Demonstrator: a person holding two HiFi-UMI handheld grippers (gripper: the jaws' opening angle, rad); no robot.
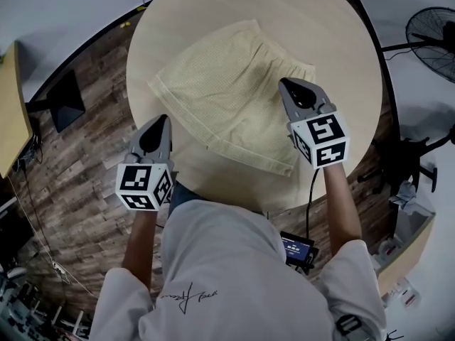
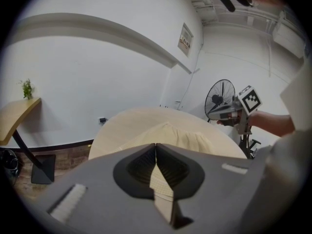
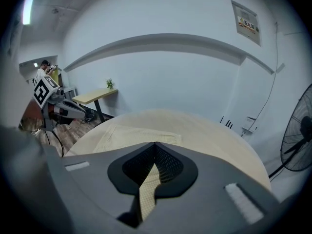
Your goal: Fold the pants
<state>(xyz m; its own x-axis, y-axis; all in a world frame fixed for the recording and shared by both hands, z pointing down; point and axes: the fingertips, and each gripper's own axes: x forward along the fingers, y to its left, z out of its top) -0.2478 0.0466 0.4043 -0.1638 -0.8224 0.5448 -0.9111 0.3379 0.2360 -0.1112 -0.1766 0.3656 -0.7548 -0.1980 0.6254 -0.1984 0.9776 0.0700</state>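
**Head view.** Pale yellow checked fabric pants lie spread flat on a round light wooden table, toward its near side. The left gripper, grey with a marker cube, is over the table's near-left part, just beside the pants' left edge. The right gripper, same build, is above the pants' right edge.

**Left gripper view.** The jaw tips meet with nothing clamped. The pants lie ahead and below. A black standing fan stands beyond the table.

**Right gripper view.** The jaw tips meet and the gripper is empty. The pants lie flat ahead on the table. A light wooden wall desk stands far left.
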